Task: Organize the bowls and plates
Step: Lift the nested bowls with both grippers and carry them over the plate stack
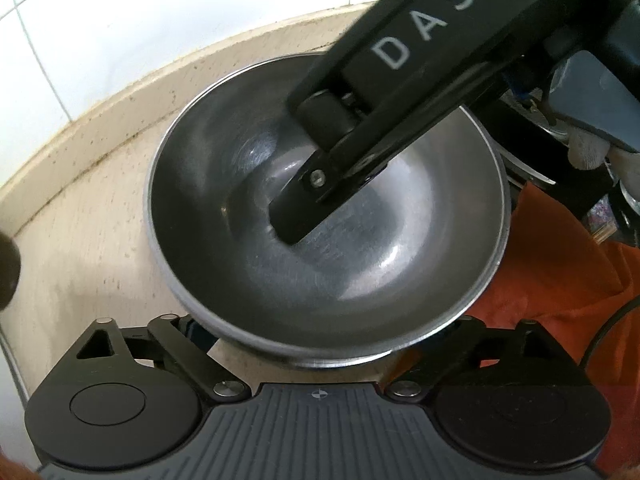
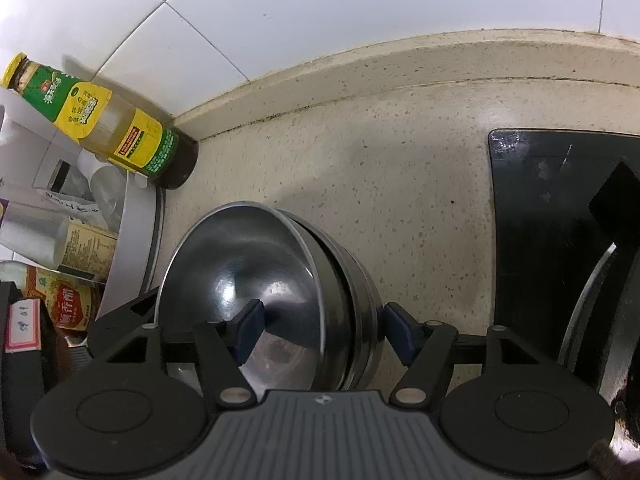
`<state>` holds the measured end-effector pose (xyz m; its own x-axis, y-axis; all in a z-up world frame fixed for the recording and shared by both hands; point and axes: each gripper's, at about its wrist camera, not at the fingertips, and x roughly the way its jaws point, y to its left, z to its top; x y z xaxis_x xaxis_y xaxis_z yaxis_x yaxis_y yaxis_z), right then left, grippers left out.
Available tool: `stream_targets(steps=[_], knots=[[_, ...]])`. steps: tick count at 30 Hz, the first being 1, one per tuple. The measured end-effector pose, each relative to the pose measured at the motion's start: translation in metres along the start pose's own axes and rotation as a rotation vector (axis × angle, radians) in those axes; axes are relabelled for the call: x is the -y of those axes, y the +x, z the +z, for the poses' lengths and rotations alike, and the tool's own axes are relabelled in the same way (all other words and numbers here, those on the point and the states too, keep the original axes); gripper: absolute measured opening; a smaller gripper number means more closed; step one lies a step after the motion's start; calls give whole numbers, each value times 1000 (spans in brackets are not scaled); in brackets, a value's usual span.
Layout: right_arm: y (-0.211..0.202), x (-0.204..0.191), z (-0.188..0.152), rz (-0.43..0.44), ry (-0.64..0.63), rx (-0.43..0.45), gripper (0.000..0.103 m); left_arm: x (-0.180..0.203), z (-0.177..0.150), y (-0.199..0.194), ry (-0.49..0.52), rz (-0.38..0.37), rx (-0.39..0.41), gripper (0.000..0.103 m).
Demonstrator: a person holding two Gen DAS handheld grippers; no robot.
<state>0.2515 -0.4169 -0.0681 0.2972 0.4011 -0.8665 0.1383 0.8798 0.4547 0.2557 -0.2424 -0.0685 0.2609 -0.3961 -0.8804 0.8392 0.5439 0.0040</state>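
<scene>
We hold two tools over a speckled kitchen surface (image 2: 400, 184), w/ nested steel bowls as the job in hand. The right tool (image 2: 320, 330) straddles the wall of the stacked bowls (image 2: 280, 280): one blue pad inside the top bowl, the other outside at 3 o'clock, jaws narrowed toward the steel but, as we judge it, not clearly clamped, since a sliver of gap shows by the outer pad. From the left wrist view, that same right tool's finger dips into the bowl (image 1: 360, 248), which sits on the surface near the tiled wall (image 1: 100, 20) at 11 o'clock. Risk from here: the top bowl sits tilted in the one below, so a lift on one wall could tip it, let it slip off smooth steel, or drag both bowls together; the oil bottle (image 2: 112, 120) at 10 o'clock and the black stove (image 2: 560, 240) at 3 o'clock are nearby to bump. The left tool (image 1: 320, 344) shows only its linkages, fingertips hidden under the rim, so we cannot tell its opening. No. of bowls in the stack is unclear.
</scene>
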Motion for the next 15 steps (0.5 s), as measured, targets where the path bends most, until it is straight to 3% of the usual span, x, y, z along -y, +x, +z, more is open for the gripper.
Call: stream_targets(steps=[6,15], knots=[[4,4,9,3,-4,9,68,1,13,12,13,14,31,103],[6,17,25,21,-14,50,71,9,24,25,-24,36,97,103]])
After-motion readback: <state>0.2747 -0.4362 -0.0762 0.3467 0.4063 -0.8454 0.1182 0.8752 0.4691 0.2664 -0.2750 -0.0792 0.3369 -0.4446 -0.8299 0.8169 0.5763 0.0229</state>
